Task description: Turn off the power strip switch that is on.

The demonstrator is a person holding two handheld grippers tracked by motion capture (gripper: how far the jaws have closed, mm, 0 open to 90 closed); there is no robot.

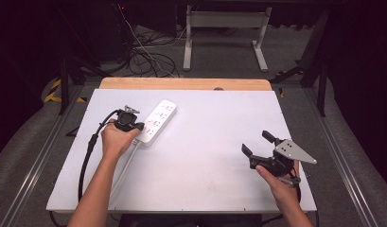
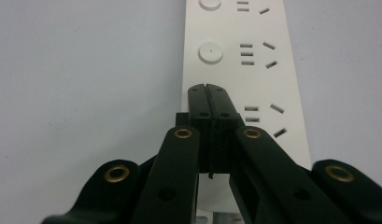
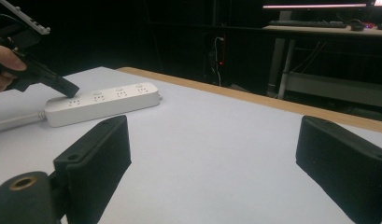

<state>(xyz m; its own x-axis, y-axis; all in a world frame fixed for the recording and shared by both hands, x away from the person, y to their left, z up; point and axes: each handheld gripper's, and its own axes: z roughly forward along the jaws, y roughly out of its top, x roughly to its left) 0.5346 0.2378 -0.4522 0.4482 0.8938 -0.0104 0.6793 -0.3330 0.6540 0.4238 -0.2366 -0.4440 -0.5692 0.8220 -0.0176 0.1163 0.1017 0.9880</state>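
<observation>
A white power strip [image 1: 157, 122] lies at an angle on the left part of the white tabletop [image 1: 205, 161], and its pale cord [image 1: 125, 165] runs toward the front edge. My left gripper [image 1: 140, 126] is shut with nothing between its jaws. In the left gripper view its tip [image 2: 208, 88] rests over the power strip [image 2: 258, 74], just short of a round button [image 2: 210, 52]; contact cannot be told. My right gripper [image 1: 257, 143] stands open over the right front of the table. Its jaws spread wide in the right gripper view [image 3: 216, 154], with the power strip [image 3: 104, 102] and left gripper [image 3: 67, 87] far off.
A wooden strip [image 1: 181, 83] borders the table's far edge. Beyond it, loose cables [image 1: 148, 59] lie on the floor beside a white desk frame [image 1: 224, 21]. Metal rails [image 1: 37, 156] run along both sides of the table.
</observation>
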